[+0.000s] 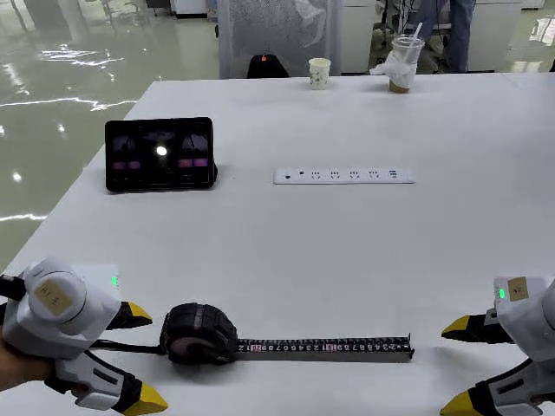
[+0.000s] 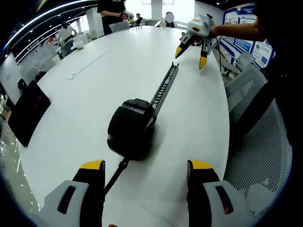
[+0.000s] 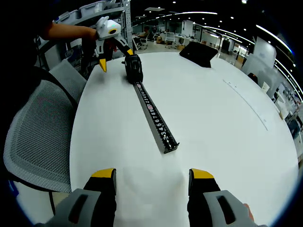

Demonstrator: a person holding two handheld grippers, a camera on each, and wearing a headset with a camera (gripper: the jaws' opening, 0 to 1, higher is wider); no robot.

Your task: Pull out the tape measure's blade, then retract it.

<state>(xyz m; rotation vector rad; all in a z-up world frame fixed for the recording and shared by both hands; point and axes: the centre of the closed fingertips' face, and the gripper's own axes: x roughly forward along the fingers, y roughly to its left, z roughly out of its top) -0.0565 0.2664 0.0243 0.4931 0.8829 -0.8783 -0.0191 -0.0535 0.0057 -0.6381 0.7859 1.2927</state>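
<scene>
A black tape measure case [image 1: 199,334] lies on the white table [image 1: 347,234] near the front edge, also seen as the case [image 2: 131,126] and case [image 3: 133,66]. Its dark blade [image 1: 325,348] is pulled out to the right and lies flat, ending in a hook [image 3: 171,147]. My left gripper [image 1: 139,357] is open just left of the case, apart from it, with a thin strap running from the case between its jaws. My right gripper [image 1: 461,366] is open, a short way right of the blade's end, holding nothing.
A black tablet [image 1: 160,153] stands at the left of the table. A white power strip [image 1: 343,176] lies in the middle. A paper cup [image 1: 320,73] and a plastic cup [image 1: 402,61] stand at the far edge. A grey mesh chair [image 3: 38,137] sits beside the table.
</scene>
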